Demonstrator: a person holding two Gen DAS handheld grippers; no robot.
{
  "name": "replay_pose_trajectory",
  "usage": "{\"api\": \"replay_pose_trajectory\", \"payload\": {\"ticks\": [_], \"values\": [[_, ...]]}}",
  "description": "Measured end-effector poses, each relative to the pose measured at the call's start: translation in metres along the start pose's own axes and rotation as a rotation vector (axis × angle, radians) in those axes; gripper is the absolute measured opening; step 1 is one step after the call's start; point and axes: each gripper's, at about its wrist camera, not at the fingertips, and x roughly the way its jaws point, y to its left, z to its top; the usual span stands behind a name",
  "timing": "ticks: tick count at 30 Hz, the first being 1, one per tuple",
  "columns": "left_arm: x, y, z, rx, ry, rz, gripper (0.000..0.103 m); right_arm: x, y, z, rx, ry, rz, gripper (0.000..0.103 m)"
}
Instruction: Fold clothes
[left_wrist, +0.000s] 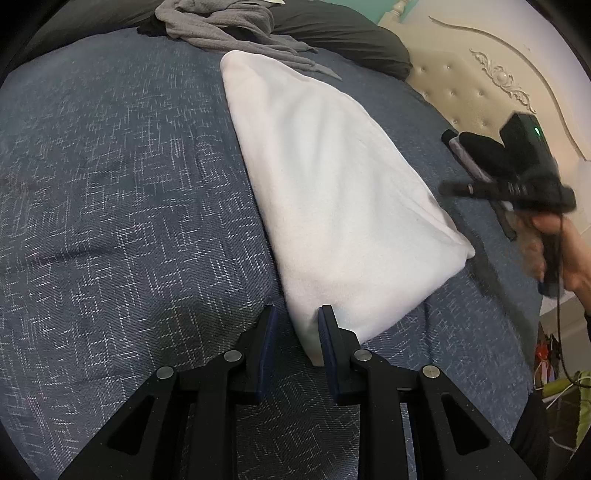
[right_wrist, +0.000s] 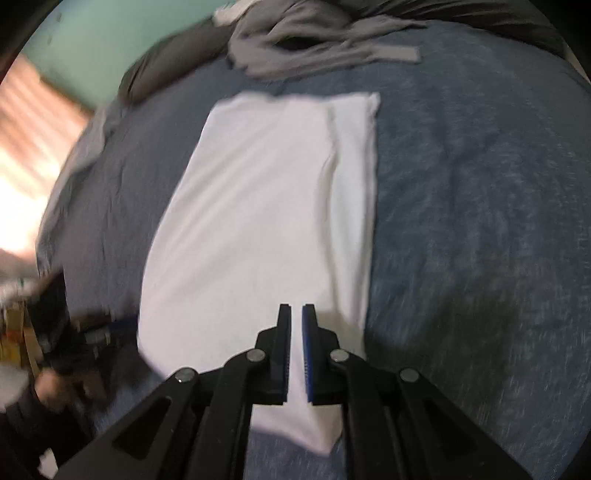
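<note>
I see my left gripper (left_wrist: 295, 314) released at the folded white garment's (left_wrist: 332, 192) six o'clock corner; my right gripper (right_wrist: 296, 312) hovers nearly clenched, empty.

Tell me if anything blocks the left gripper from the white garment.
Nothing visible does. The left gripper is open right at the near corner of the white garment, with only bare blue bedspread around. The grey clothes lie beyond its far end.
</note>
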Motion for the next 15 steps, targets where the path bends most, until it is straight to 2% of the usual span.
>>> {"api": "replay_pose_trajectory", "payload": {"ticks": [4, 8, 10, 13, 15], "values": [[0.0, 0.002, 0.0, 0.0, 0.001, -0.002, 0.027, 0.015, -0.016, -0.013, 0.059, 0.067, -0.062, 0.006], [-0.006, 0.011, -0.008, -0.004, 0.001, -0.004, 0.029, 0.001, -0.03, -0.015, 0.137, -0.002, -0.048, 0.008], [-0.007, 0.013, -0.008, -0.007, 0.002, -0.004, 0.03, -0.002, -0.023, -0.014, 0.125, -0.019, 0.011, 0.008], [-0.008, 0.015, -0.008, -0.008, 0.005, -0.006, 0.03, 0.006, -0.012, -0.016, 0.09, 0.025, -0.001, 0.008], [-0.01, 0.019, -0.009, -0.029, 0.011, -0.021, 0.031, 0.001, -0.009, -0.019, 0.095, 0.017, -0.01, 0.008]]}}
